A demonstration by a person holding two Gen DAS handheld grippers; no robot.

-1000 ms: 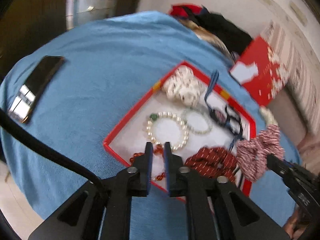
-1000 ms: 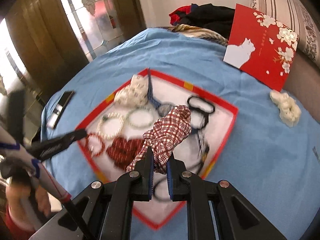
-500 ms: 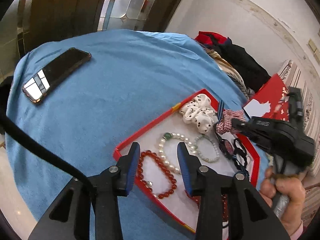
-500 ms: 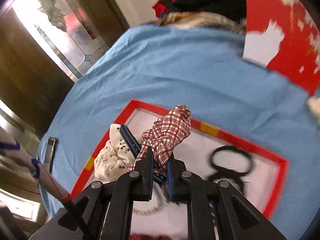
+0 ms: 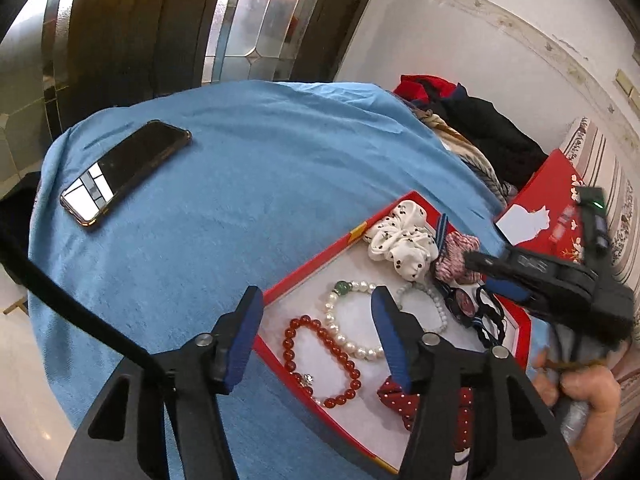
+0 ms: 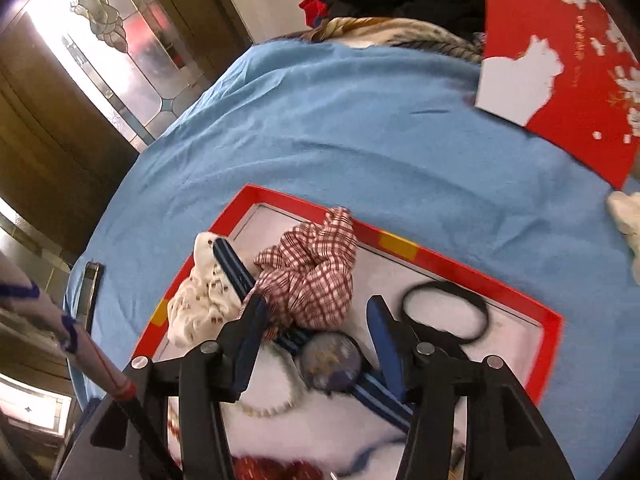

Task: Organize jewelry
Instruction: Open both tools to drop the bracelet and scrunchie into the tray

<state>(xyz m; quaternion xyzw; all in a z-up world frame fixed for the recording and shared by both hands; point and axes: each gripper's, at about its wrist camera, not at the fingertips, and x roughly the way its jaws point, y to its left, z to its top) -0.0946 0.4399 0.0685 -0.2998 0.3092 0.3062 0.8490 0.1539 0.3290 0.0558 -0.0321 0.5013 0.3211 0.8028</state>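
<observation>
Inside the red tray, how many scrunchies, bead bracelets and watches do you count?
Scrunchies: 3 (white cherry-print scrunchie, red-and-white plaid scrunchie, dark red dotted scrunchie)
Bead bracelets: 3 (red bead bracelet, white pearl bracelet with a green bead, pale green bead bracelet)
Watches: 1 (round watch on a blue striped strap)
Total: 7
</observation>
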